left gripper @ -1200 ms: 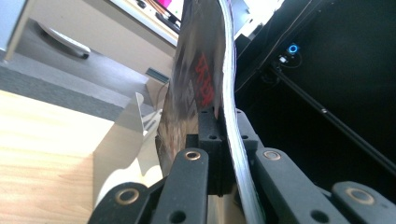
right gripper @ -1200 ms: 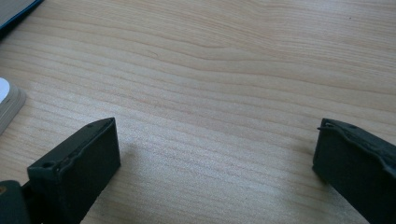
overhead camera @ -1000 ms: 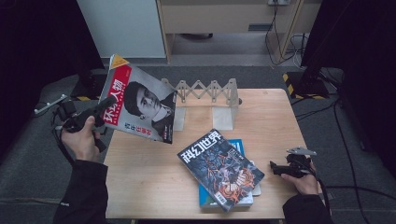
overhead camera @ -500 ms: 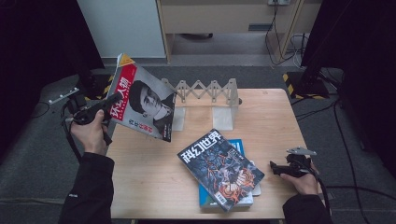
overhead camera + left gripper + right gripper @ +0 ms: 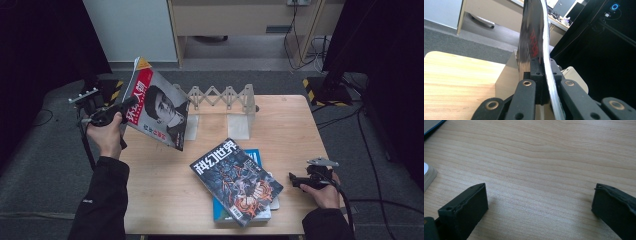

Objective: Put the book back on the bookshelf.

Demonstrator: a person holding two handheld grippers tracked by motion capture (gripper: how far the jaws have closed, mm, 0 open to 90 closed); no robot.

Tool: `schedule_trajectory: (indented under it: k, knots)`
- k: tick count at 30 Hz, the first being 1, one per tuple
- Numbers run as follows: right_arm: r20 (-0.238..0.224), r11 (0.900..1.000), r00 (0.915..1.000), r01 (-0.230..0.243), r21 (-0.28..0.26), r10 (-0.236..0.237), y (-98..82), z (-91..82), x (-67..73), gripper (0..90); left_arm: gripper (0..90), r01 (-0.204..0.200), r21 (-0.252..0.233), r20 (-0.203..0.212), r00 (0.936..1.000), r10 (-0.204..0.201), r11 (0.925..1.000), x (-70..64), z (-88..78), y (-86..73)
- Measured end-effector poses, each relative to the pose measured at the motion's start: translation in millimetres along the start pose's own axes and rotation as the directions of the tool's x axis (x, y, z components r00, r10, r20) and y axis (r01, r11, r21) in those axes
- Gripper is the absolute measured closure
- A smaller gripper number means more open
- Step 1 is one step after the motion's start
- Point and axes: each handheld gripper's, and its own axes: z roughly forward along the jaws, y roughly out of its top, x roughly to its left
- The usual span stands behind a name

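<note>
The left hand-held gripper [image 5: 131, 101] is seen clamped on the edge of a magazine [image 5: 157, 109], its jaws pressed together on the glossy pages, as the left gripper view [image 5: 541, 72] shows with the magazine [image 5: 532, 37] rising edge-on between them. The magazine is held tilted in the air above the left rear corner of the tabletop [image 5: 165, 190], its red-banded cover with a dark portrait turned toward the camera. Just beside its lower edge, a folding rack [image 5: 225, 102] with a zigzag top and white feet is placed at the back of the tabletop. Nearer the front, a second magazine [image 5: 236, 181] with a dark illustrated cover is laid askew on a blue book [image 5: 256, 157], well apart from the held one. At the front right edge, the right hand-held gripper [image 5: 294, 180] is held low over the wood with its jaws wide apart and nothing between them, bare wood grain [image 5: 536, 170] being seen in the gap.
</note>
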Motion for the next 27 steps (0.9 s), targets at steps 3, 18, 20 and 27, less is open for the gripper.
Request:
schedule_trajectory:
  k: [3, 18, 20, 27]
  knots:
    - [0.0, 1.0, 1.0, 0.0, 0.0, 0.0, 0.0, 0.0, 0.0, 0.6, 86.0, -0.016, 0.006, -0.011, 0.9998, 0.016, 0.9999, -3.5, 4.0, 0.7]
    - [0.001, 1.0, 1.0, 0.0, 0.0, 0.0, 0.0, 0.0, 0.0, 0.6, 86.1, -0.057, 0.05, -0.058, 0.9966, 0.06, 0.9971, -12.4, 25.7, -1.0]
    - [0.001, 1.0, 1.0, 0.0, 0.0, 0.0, 0.0, 0.0, 0.0, 0.6, 86.1, -0.067, 0.056, -0.066, 0.9953, 0.071, 0.9962, -13.7, 28.1, -1.2]
    - [0.0, 1.0, 1.0, -0.001, 0.0, 0.001, 0.0, 0.0, 0.1, 0.6, 86.1, -0.115, 0.083, -0.105, 0.9868, 0.123, 0.9899, -22.1, 37.2, 1.6]
